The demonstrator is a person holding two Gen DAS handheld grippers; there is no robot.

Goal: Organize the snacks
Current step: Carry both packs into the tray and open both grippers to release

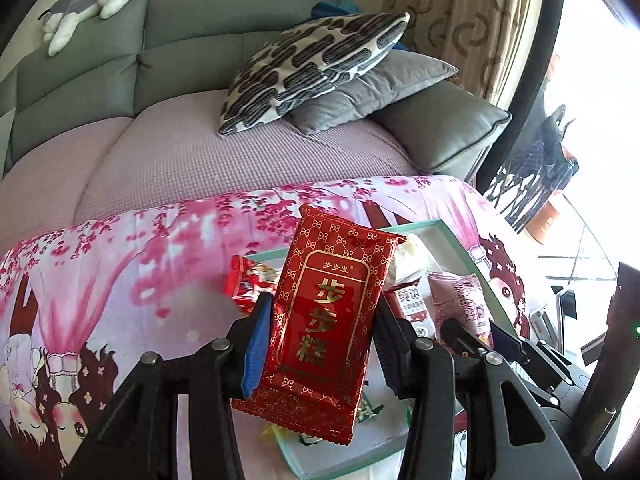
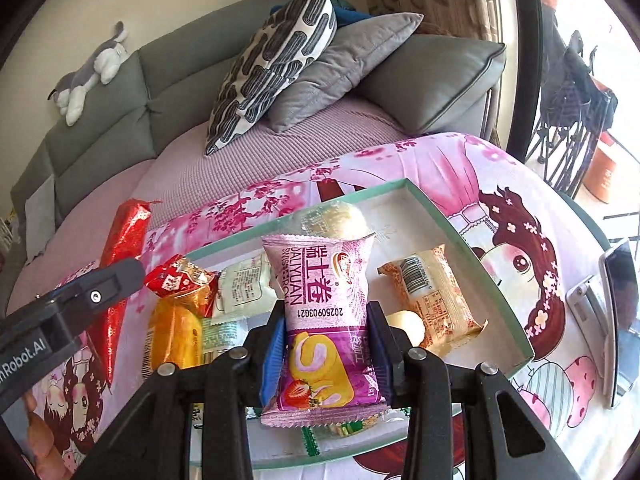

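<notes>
My left gripper [image 1: 320,340] is shut on a red and gold snack packet [image 1: 324,320] and holds it upright above the teal-rimmed tray [image 1: 452,236]. My right gripper [image 2: 326,340] is shut on a pink swiss-roll packet [image 2: 324,312] and holds it over the same tray [image 2: 460,236]. In the tray lie several wrapped snacks: a beige packet with a barcode [image 2: 432,292], a round pale bun [image 2: 340,220], a white packet [image 2: 244,288], an orange packet [image 2: 176,332] and a small red packet [image 2: 180,276]. The red packet in my left gripper shows edge-on in the right wrist view [image 2: 124,264].
The tray sits on a table under a pink cartoon-print cloth [image 2: 480,168]. A phone [image 2: 620,320] stands at the table's right edge. Behind is a grey sofa with cushions [image 2: 280,60] and a plush toy [image 2: 88,76]. A folding chair [image 2: 572,108] stands by the window.
</notes>
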